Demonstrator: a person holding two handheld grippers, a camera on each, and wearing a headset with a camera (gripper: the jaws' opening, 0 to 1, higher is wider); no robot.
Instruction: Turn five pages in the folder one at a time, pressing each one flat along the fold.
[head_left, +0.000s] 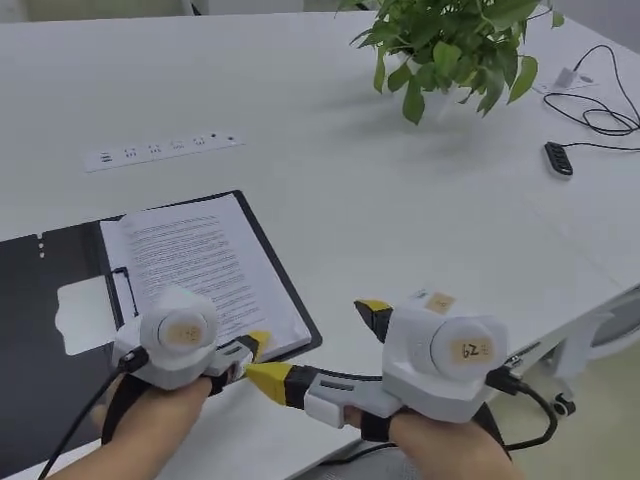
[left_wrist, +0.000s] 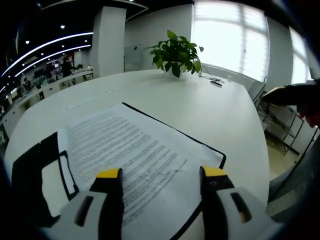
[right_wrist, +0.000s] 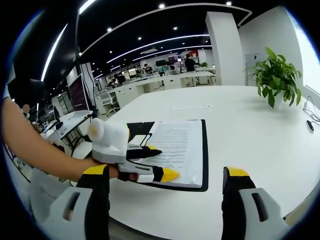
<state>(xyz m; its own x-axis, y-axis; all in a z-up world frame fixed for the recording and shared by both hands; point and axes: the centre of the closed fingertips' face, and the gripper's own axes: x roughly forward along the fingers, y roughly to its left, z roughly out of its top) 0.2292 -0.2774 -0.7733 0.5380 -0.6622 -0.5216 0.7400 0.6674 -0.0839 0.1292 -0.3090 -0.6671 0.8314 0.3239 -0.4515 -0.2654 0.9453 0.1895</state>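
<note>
The black folder (head_left: 30, 300) lies open at the table's near left, and a printed page (head_left: 190, 255) rests flat on its right half. My left gripper (head_left: 250, 350) hovers at the page's lower right corner. In the left gripper view it (left_wrist: 161, 173) stands open over the page (left_wrist: 135, 145), with nothing between the jaws. To the right of the folder, my right gripper (head_left: 318, 342) is open above bare table, pointing left toward the folder. The right gripper view has its jaws (right_wrist: 166, 171) wide apart, facing the left gripper (right_wrist: 125, 155) and the page (right_wrist: 177, 145).
A potted plant (head_left: 450, 40) stands at the far right, with black cables and a small black device (head_left: 557, 158) beside it. A flush power strip (head_left: 160, 150) lies beyond the folder. The table's near edge runs just below both grippers.
</note>
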